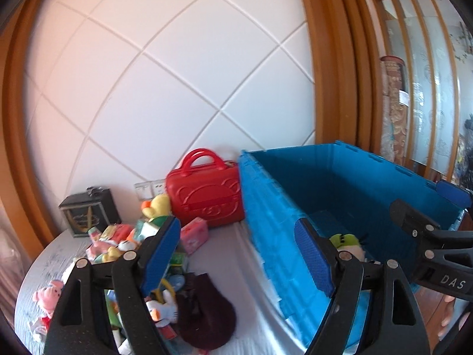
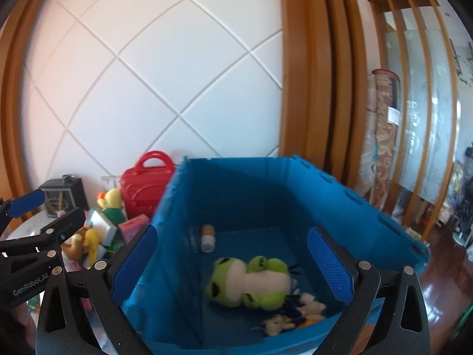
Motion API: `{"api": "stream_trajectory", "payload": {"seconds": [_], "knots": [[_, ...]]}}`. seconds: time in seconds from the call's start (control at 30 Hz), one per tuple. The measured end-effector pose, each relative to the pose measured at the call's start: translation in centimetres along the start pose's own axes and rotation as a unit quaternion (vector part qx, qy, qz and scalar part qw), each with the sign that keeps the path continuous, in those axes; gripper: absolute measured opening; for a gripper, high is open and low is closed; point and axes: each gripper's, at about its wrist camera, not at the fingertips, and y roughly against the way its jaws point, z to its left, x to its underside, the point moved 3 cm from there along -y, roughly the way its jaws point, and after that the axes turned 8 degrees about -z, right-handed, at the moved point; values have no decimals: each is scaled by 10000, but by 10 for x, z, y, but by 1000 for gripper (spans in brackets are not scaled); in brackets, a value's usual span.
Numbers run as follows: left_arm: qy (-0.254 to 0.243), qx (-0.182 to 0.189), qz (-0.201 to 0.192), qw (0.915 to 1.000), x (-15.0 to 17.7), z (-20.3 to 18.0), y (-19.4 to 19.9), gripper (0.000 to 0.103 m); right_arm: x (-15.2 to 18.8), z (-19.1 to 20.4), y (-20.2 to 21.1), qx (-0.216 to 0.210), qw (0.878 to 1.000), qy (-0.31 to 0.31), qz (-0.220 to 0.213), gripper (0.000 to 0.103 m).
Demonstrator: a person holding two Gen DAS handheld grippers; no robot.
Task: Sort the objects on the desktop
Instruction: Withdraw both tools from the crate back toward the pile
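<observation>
Blue plastic walls of the crate already ring a green frog toy and a small bottle. The rest of our sorting, a heap of toys, lies on the surface left of it. Our left claw and right claw both gape wide and carry nothing. We risk clipping the crate wall on the reach back, or dragging several tangled toys off the heap and over the surface edge.
</observation>
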Motion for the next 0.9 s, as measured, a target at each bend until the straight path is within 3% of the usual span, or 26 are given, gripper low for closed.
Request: {"api": "stream_trajectory", "payload": {"seconds": [0.2,0.5,0.9], "knots": [[95,-527,210,9983,20,68,10,79,-4,68,0,-518,9985,181,79,103],[615,-1024,748,9900,69,170,19,79,10,167,-5,-1343,9894,398,391,103],[687,-1534,1548,9735,150,248,16,79,105,243,-49,-1936,9653,454,1692,103]]}}
